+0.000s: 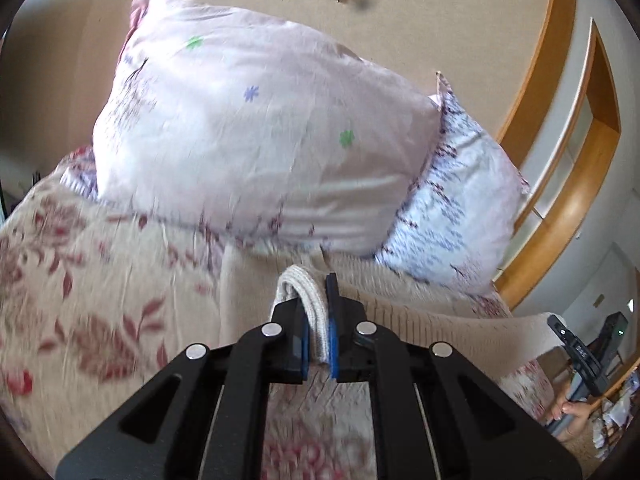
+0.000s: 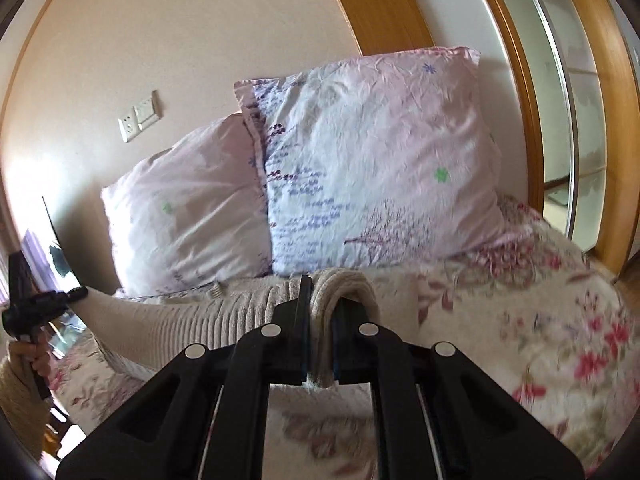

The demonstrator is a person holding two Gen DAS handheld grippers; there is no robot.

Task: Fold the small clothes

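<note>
- Cream ribbed knit, a small garment [image 1: 420, 320], is stretched in the air between the two claws, just above the floral bedspread [image 1: 100, 300].
- One bunched edge is seen clamped in the left claw [image 1: 319, 320], whose jaws are clenched on the fabric.
- The opposite edge is seen clamped in the right claw [image 2: 322, 320], likewise clenched on knit.
- The garment's long axis is judged to run from claw to claw, across the bed; each claw sits at one end, so neither is nearer.
- Any coming fold is judged to turn on bringing one held end over toward the other.
- Two pale pillows [image 2: 380, 168] are propped beyond, against the wall.
</note>
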